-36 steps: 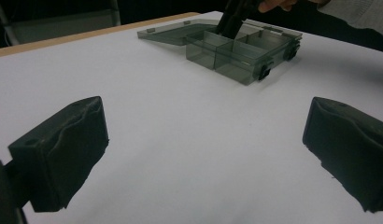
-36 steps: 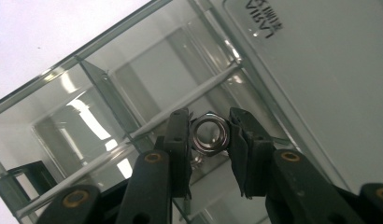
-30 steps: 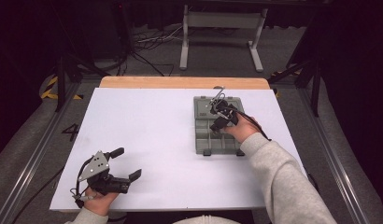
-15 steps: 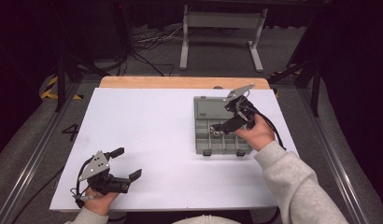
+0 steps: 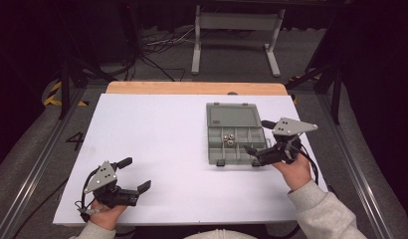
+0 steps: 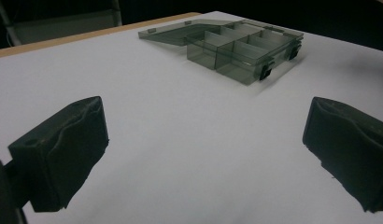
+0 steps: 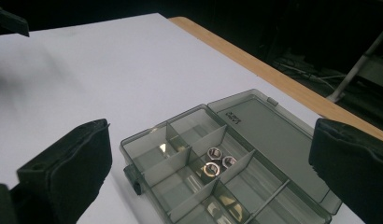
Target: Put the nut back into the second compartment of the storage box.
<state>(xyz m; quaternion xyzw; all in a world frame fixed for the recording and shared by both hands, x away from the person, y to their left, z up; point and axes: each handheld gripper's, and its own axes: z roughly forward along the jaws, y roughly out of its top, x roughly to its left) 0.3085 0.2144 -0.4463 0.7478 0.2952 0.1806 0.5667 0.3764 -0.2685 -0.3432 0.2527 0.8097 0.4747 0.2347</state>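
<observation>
- A dark figure "4" (image 5: 74, 141) is marked on the grey floor, left of the table and beyond the left gripper (image 5: 134, 175).
- Embossed lettering on the box lid (image 7: 269, 140), ahead of the right gripper's jaws, is too small to read.

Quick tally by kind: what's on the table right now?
Compartment box, lid open: 1
Metal nuts in one compartment: 3
Handheld grippers: 2, left gripper and right gripper, both with jaws open and nothing between them
Total: 6
</observation>
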